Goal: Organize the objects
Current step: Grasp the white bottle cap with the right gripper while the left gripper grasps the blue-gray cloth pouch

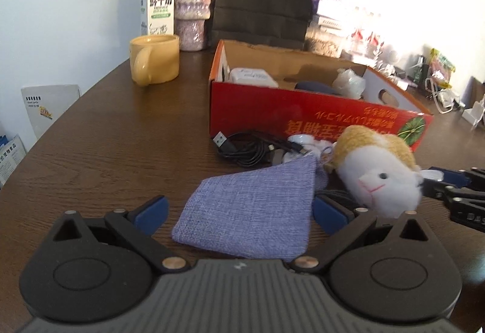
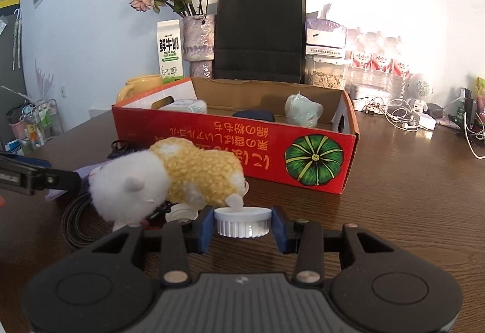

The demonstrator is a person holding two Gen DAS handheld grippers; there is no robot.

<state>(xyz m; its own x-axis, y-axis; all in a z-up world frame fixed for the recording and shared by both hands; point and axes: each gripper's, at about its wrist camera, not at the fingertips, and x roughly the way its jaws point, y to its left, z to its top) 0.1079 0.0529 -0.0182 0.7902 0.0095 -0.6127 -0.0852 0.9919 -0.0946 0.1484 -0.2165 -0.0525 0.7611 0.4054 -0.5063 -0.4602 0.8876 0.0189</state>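
Blue-padded right tongs point(image 2: 242, 225) (downtilted) gripping cap point(image 2: 242, 222)

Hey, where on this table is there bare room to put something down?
Bare wood lies left of the purple pouch, running up to the yellow mug, and right of the red box before the white cables. It is crowded in front of the box: plush hamster, black cable and white cap.

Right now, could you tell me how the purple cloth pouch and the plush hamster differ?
The purple cloth pouch lies flat and thin; the plush hamster is rounded and bulky. The pouch is one woven colour; the hamster is white with a yellow back. The pouch lies between the left gripper's open fingers; the hamster lies beside them. Both are soft and rest on the brown table.
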